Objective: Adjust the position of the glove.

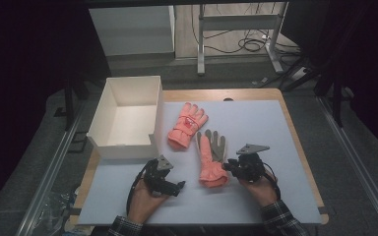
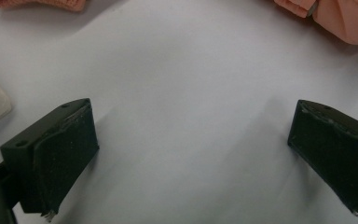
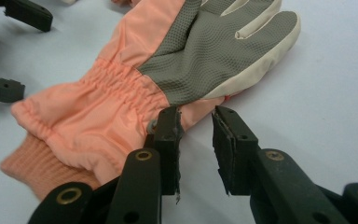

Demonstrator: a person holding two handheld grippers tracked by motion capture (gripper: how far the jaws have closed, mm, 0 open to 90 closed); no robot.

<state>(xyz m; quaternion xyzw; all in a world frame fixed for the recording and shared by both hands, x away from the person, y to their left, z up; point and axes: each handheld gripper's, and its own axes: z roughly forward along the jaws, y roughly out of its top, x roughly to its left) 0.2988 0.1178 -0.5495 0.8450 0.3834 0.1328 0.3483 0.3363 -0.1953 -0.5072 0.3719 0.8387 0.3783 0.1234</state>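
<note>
Palm-up on the pale blue mat (image 1: 275, 147), near the open white box (image 1: 109, 102), the salmon-pink padded glove with grey grip palm (image 3: 121, 93) lies beside the right gripper (image 3: 196, 121), jaws narrowly parted at its wrist edge to pinch it, while the left gripper (image 2: 191, 140) waits spread.

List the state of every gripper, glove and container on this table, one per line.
Left gripper: open, nothing between its jaws.
Right gripper: open, at the wrist edge of the near glove.
Near pink glove with grey palm: lying flat, palm up.
Far pink glove: lying flat, back up.
White rectangular box: open-topped, empty.
</note>
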